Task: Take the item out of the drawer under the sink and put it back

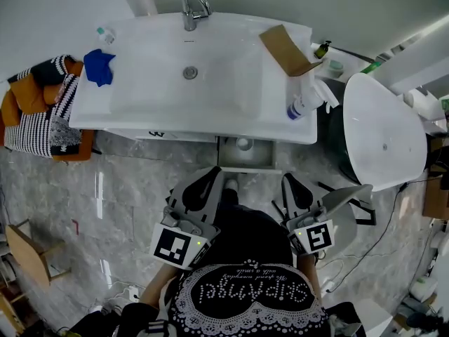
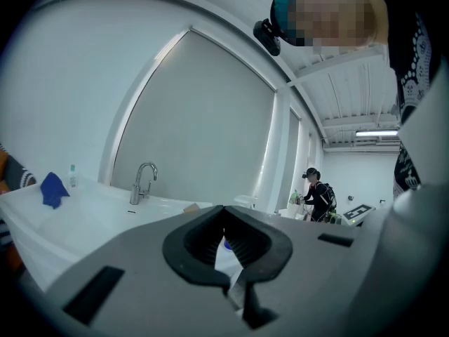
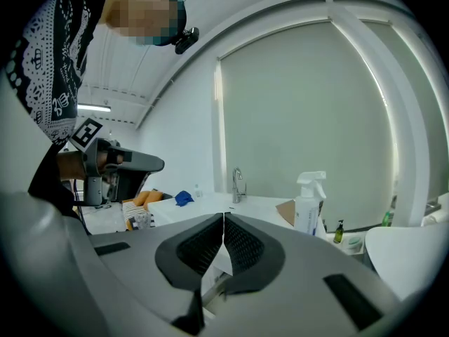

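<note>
A narrow drawer (image 1: 261,161) stands pulled out under the white sink counter (image 1: 140,111). A small round white item (image 1: 243,144) lies inside it. My left gripper (image 1: 215,173) hovers just in front of the drawer, a little to its left, jaws shut and empty. My right gripper (image 1: 288,178) hangs to the right of the drawer front, also shut with nothing between its pads. In the left gripper view the gripper (image 2: 224,208) has its tips touching; in the right gripper view the gripper (image 3: 224,217) does too. Both point roughly level toward the counter.
On the counter are a faucet (image 1: 193,9), a blue cloth (image 1: 98,67), a cardboard piece (image 1: 287,49) and a spray bottle (image 1: 303,104). A white toilet (image 1: 382,132) stands at the right, and a chair with clothes (image 1: 42,111) at the left. A second person (image 2: 317,194) stands far off.
</note>
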Demonstrator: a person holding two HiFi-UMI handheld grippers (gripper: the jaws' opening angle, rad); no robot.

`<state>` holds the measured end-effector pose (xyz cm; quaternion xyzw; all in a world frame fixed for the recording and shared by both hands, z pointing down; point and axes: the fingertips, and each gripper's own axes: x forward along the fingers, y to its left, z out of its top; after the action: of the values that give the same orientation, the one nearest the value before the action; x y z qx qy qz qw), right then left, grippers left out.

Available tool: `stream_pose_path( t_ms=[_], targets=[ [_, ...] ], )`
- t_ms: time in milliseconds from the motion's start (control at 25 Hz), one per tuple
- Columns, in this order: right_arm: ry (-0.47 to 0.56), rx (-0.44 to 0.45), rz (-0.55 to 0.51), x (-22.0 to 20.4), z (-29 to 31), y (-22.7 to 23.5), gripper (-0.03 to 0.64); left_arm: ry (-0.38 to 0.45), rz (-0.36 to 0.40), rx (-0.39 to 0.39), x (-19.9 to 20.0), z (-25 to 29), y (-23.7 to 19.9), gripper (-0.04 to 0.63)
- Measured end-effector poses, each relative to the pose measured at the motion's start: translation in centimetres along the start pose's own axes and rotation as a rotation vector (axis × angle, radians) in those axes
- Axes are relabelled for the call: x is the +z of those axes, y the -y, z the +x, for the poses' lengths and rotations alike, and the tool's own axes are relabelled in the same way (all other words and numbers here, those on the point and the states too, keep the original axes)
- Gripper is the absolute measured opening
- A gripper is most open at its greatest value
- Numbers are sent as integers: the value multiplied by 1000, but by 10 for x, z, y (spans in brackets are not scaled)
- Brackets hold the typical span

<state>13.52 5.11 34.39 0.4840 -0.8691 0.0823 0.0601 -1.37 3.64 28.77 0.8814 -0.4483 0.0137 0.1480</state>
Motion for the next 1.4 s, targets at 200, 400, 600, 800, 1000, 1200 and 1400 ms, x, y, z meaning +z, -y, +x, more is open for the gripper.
stream_pose_path(
  t_ms=[200, 400, 600, 800, 1000, 1200, 1400],
  targets=[
    [-2, 7, -3, -1, 1, -1, 18, 8, -3, 8, 2, -1, -2, 5],
    [3, 5, 3, 0, 1, 0, 20, 13, 2, 3, 4, 2, 0, 5],
    [-39, 17, -44, -11, 0, -4, 20, 8, 4, 1, 3, 0, 0, 5],
    [-101, 36, -137, -23, 3, -8, 21, 8, 3, 11, 2, -1, 0, 5],
    [-141, 59, -213, -31, 9, -9, 21, 2, -3, 33, 0, -4, 0, 5],
    [-195, 91, -295, -48, 17, -6, 21, -6, -9, 64, -4, -7, -2, 5],
    [-256, 157, -390, -60, 32, -5, 21, -14, -28, 106, -7, -10, -4, 5]
  ],
)
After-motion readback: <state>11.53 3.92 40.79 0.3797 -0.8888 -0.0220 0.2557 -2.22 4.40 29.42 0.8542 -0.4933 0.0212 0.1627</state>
